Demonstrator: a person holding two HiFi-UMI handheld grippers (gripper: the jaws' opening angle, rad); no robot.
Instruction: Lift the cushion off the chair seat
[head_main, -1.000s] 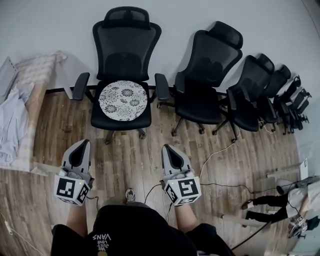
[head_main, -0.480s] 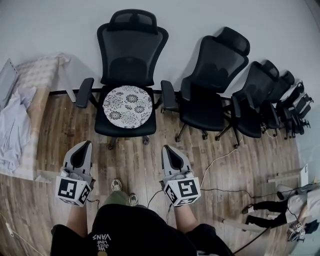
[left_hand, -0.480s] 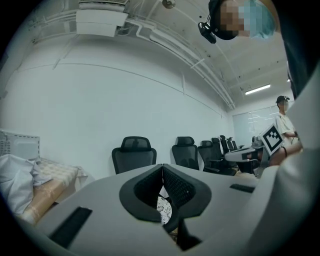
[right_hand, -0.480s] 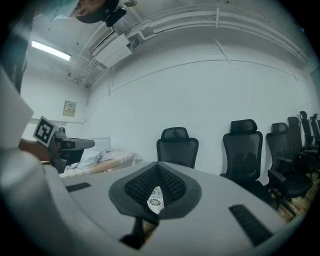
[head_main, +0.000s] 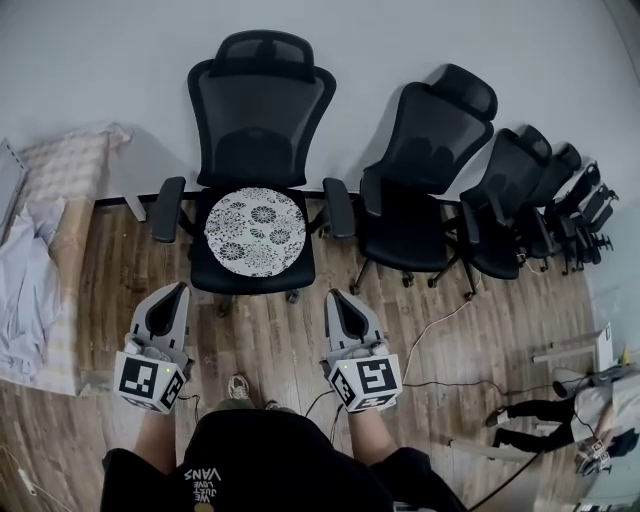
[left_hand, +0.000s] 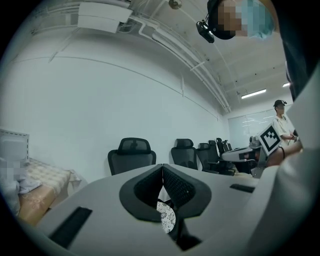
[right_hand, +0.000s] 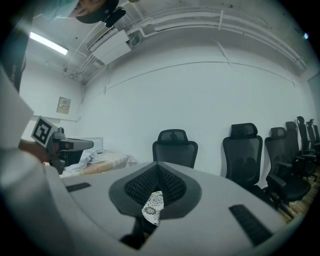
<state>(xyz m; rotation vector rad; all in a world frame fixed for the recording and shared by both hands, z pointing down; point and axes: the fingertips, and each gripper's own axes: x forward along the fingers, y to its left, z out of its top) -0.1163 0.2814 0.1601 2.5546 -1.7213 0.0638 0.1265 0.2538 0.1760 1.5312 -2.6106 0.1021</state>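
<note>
Seemingly round, the cushion (head_main: 254, 231) lies flat upon the chair seat (head_main: 248, 284).

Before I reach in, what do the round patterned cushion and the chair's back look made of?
Round white floral-print cushion: probably printed fabric, matte, no shine. Black office chair's back: seemingly see-through mesh, since a darker lumbar piece shows through it.

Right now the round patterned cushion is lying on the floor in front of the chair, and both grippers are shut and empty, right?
Not quite. The head view shows the cushion on the chair seat, not the floor. The left gripper and right gripper are indeed shut and empty.
</note>
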